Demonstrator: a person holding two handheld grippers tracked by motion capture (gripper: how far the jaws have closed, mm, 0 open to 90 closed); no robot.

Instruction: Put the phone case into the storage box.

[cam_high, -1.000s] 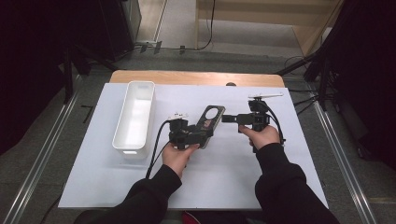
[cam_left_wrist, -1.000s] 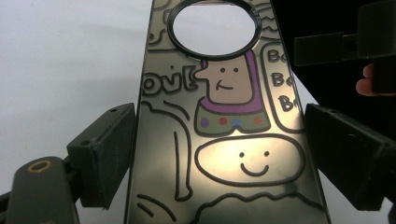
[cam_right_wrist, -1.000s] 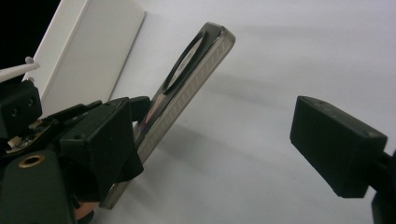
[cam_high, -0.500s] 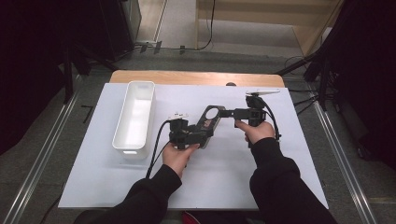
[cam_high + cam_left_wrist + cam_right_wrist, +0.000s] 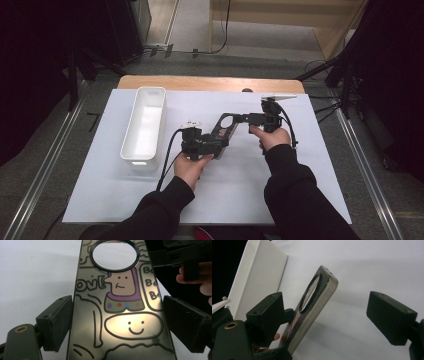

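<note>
Object in hand: phone case [image 5: 120, 315], dark and glossy, printed with cartoon figures, large round camera cut-out at the far end; held above the white sheet [image 5: 300, 190] on the tabletop, right of the white bin [image 5: 145, 125], between the two hands.
Left tongs [image 5: 215, 145]: closed across the case's width, pads [image 5: 56, 322] set against its two long edges; gripped near the lower end, apparently to leave the cut-out end free for the other hand.
Right tongs [image 5: 327, 315]: spread wide, nothing gripped; one pad [image 5: 265, 315] just beside the case's back, the other pad well apart from its ribbed side edge [image 5: 317, 312]; in the high view, aimed at the cut-out end.
Likely purpose of the pose: case lifted and tilted on edge so that the right tongs can straddle its thickness; probably a hand-over or a two-handed hold, not yet made.
White bin: long, open-topped, lying along the sheet's left part; a likely destination, judged from its nearness.
Legible writing: "ov!" left of the purple-hooded figure; "B" starting three lines in a speech bubble at right, the rest cut off by the case's edge.
Brand marks: none readable.
Other print: smiling blob below the figure, row of coloured dots on its collar.
</note>
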